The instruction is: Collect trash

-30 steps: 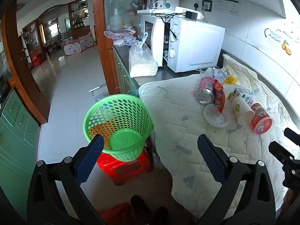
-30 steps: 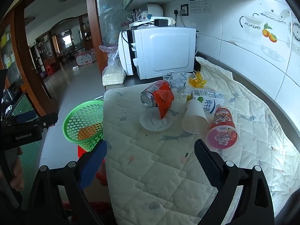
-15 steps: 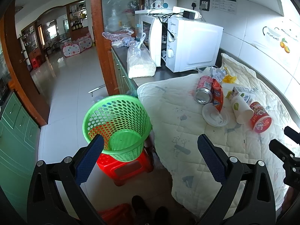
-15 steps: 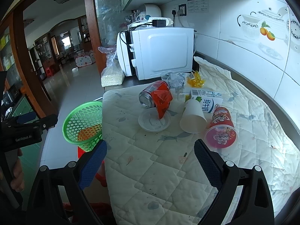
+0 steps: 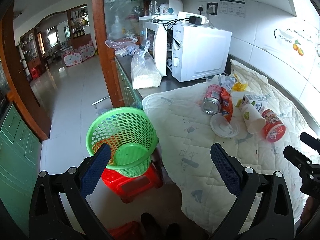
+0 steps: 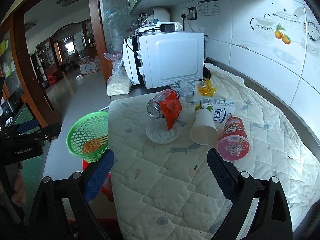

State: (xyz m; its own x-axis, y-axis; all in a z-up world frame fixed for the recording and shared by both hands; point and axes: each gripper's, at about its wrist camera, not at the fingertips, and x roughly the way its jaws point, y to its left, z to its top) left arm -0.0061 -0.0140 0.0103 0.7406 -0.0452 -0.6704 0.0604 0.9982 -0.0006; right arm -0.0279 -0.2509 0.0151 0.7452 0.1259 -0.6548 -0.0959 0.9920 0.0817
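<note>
On the quilted cloth (image 6: pixel 160 180) right in front of you, nothing is collected yet. Your right gripper (image 6: pixel 160 172) hangs over bare quilt with its jaws spread wide and empty; your left gripper (image 5: pixel 160 168) is likewise wide open and holds nothing, poised between the cloth's edge and the green basket (image 5: pixel 122 140). That basket sits on a red stool (image 5: pixel 134 186) just beside the counter, and you can see no trash in it.

A little farther out lies the whole job: a white plastic lid (image 6: pixel 163 133), a tipped paper cup (image 6: pixel 204 130) and a red noodle cup (image 6: pixel 234 140) on its side. Behind them rest a soda can (image 6: pixel 158 105) with an orange snack wrapper (image 6: pixel 172 110) draped on it, and a milk carton (image 6: pixel 218 108). Farthest, near the microwave (image 6: pixel 172 58), sit crumpled clear plastic (image 6: pixel 185 88) and a yellow wrapper (image 6: pixel 207 88). By my reckoning, every piece is left to do.
</note>
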